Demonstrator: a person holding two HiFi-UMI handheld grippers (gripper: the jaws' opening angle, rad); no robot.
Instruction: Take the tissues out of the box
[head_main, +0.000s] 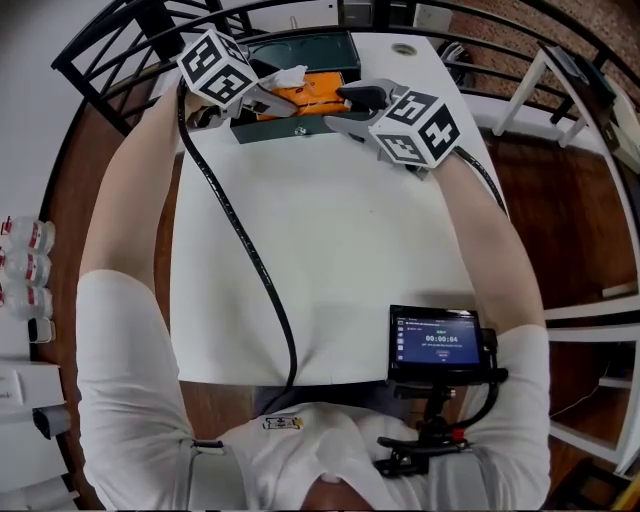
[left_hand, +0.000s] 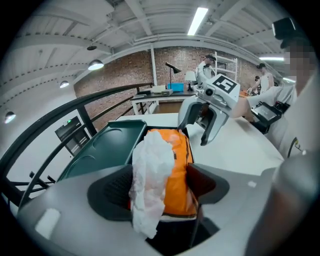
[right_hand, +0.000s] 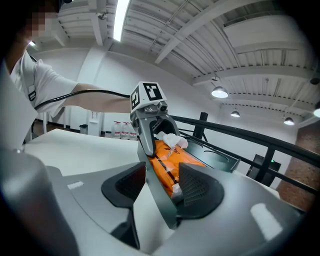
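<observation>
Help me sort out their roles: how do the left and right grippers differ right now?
The left gripper has the white tissue between its jaws; the right gripper straddles the grey box wall. The left gripper hangs over the orange pack; the right gripper sits at its end. Both stand open.

Near end of tissue pack (left_hand: 179, 165) hidden; screen (head_main: 437, 340) text unreadable.

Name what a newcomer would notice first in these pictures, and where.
The bright orange tissue pack stands out first, lying in a dark box at the far edge of the white table, with a crumpled white tissue sticking out of it. The left hand-held gripper has its jaws open around that tissue, and the right hand-held gripper, also open, straddles the box's wall.
</observation>
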